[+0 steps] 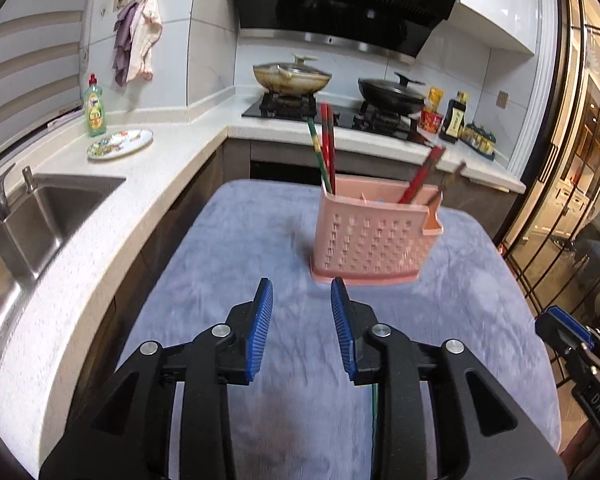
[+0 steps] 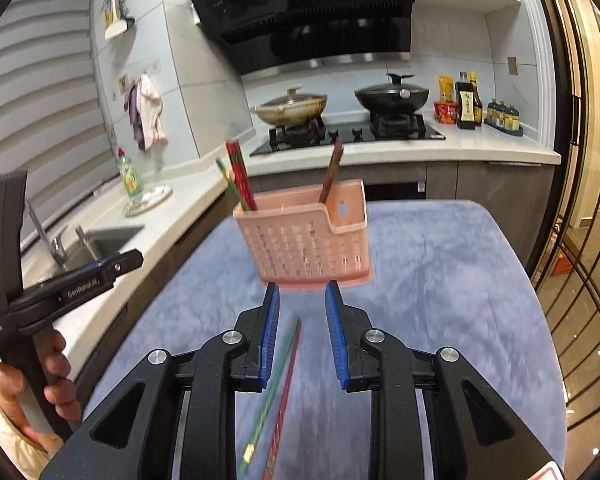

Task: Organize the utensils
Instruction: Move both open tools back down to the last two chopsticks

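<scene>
- While both hand-held grippers are hanging released and empty, the right hand-held gripper [image 2: 302, 320] is hovering over two loose chopsticks [image 2: 278, 396] lying on the blue cloth [image 2: 440, 300], on the near side of the pink holder [image 2: 306, 240].
- Their long axes are running toward the holder, tips pointing at it.
- Lowering and clamping across both sticks mid-length is looking wisest.
- The left hand-held gripper [image 1: 302, 320] is waiting before the holder [image 1: 376, 232], where other chopsticks [image 1: 326, 152] are standing.
</scene>
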Demonstrator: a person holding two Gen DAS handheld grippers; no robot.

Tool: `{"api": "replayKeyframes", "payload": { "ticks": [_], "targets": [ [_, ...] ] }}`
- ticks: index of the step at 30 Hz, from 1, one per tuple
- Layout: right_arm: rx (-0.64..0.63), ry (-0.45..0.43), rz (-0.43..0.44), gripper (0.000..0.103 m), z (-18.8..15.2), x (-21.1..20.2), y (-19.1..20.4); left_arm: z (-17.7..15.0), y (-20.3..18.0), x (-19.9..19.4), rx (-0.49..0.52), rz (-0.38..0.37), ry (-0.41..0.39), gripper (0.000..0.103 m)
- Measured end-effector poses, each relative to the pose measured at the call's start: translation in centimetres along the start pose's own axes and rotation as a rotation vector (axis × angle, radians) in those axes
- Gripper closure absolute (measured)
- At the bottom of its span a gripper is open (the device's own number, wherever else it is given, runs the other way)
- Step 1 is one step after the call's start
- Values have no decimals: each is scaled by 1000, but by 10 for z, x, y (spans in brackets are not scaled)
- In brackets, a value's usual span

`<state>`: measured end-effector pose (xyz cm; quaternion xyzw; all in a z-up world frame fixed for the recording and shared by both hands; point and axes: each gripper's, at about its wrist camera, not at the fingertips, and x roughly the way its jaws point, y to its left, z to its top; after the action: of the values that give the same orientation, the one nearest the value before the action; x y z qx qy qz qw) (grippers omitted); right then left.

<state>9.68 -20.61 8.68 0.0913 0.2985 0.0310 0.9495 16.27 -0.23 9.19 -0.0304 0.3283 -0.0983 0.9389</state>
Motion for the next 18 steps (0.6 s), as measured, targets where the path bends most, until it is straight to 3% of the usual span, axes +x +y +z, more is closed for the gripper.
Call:
{"api": "replayKeyframes", "payload": {
  "ticks": [15,18],
  "targets": [
    [-22,203,12,79,-101,21,21,-94,-10,7,30,-9,175,74],
    [-18,233,19,79,-115,30,25,-105,-10,6,32,-10,191,68]
  ]
}}
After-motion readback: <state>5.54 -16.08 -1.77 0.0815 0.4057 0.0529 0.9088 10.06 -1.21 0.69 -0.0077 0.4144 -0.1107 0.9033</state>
